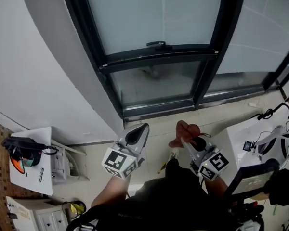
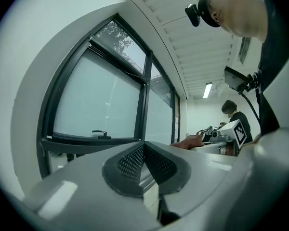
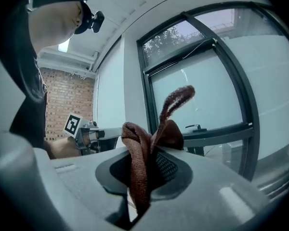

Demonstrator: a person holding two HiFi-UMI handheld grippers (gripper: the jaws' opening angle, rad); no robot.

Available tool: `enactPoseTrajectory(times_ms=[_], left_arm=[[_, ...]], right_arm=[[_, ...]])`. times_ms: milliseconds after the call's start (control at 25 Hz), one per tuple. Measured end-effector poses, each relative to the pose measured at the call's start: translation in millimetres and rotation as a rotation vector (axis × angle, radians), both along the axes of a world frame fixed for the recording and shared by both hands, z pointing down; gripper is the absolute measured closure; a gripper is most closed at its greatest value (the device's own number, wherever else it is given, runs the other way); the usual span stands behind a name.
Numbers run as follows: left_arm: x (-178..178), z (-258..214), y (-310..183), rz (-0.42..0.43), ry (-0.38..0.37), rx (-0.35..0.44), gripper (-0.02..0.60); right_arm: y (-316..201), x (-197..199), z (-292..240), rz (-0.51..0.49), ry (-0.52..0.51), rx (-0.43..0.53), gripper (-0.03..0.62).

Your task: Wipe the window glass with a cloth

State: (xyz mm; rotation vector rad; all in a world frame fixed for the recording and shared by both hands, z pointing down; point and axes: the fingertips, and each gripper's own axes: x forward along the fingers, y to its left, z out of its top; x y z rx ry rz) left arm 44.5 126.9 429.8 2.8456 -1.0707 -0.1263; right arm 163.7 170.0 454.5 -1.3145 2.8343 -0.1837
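Observation:
A black-framed window with frosted glass and a black handle rises ahead of me; it also fills the left gripper view and the right gripper view. My right gripper is shut on a reddish-brown cloth, which bunches up between the jaws with one end sticking upward. My left gripper is shut with nothing between its pads. Both grippers hang low in front of the window, a little short of its bottom rail.
A white table at the left carries black and orange goggles. At the right a white desk holds cables and devices. Tiled floor lies below the sill. Another person stands far off in the room.

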Motion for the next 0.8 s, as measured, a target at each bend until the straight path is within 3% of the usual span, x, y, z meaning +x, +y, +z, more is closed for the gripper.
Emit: enactPoseTrajectory(times_ms=[360, 800], left_arm=[[23.5, -18.6, -124.3, -0.052, -0.001, -0.003, 0.565], [62.3, -37.3, -268.2, -0.135, -0.049, 0.053, 0.565]], right_arm=[[-133.1, 21.3, -19.8, -0.061, -0.035, 0.044, 0.554], [-294.6, 44.5, -41.5, -0.194, -0.022, 0.132, 0.554]])
